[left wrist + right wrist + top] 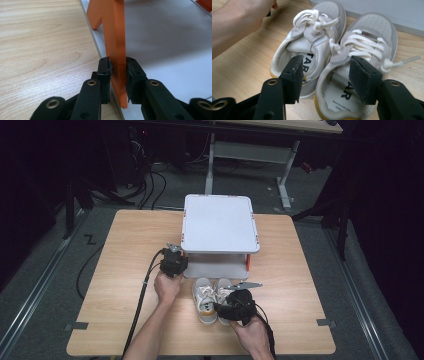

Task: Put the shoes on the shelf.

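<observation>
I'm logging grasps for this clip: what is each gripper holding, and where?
The left gripper clamps the rack's orange post near its lower end. The right gripper is open, holding nothing, above the shoes.

The left gripper (173, 259) meets the white shelf (220, 222); the right gripper (235, 301) hovers over two shoes (206, 297).

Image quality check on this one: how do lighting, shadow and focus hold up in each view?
High view: table lit, surroundings almost black, detail soft. Left gripper view: orange post sharp between the jaws, a broad shadow across the grey shelf. Right gripper view: shoes evenly lit and crisp, near jaws slightly soft.
</observation>
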Available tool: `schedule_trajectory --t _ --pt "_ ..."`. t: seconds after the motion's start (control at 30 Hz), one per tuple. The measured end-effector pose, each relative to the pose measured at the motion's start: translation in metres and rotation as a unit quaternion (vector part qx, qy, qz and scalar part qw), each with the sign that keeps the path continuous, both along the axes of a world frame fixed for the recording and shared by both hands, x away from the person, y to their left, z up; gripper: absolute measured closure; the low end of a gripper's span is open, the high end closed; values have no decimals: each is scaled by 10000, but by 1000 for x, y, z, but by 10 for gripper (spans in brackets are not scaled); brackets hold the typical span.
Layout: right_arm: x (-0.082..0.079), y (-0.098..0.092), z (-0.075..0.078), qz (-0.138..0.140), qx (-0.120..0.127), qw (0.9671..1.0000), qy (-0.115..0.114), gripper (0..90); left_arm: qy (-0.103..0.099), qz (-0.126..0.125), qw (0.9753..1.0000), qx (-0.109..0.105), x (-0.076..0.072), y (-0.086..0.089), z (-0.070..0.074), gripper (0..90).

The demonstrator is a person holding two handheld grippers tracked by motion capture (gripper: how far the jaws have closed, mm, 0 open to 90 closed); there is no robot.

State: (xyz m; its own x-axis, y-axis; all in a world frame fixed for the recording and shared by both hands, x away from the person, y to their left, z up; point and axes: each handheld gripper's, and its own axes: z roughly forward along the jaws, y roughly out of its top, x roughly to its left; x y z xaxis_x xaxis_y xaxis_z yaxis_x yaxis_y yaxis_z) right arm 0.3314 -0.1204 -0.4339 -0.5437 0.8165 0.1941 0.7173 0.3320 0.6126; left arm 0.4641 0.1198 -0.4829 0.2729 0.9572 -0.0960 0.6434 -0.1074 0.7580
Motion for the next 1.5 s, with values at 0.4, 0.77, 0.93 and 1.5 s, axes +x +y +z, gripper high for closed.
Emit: schedule_trajectory --t 0.4,0.77,0.93,1.5 --pt "2 22 -7 -177 -779 9960 -403 513 17 7 10000 -26 0 0 0 757" --pt "-1 18 -10 -354 -563 9968 -444 670 2 14 10000 -19 0 0 0 757" --pt "-2 14 -8 -366 -580 9968 -419 711 -3 18 10000 -43 0 0 0 757" --pt "-6 0 13 -148 -314 9980 -530 733 -2 -14 10000 -80 0 1 -1 757"
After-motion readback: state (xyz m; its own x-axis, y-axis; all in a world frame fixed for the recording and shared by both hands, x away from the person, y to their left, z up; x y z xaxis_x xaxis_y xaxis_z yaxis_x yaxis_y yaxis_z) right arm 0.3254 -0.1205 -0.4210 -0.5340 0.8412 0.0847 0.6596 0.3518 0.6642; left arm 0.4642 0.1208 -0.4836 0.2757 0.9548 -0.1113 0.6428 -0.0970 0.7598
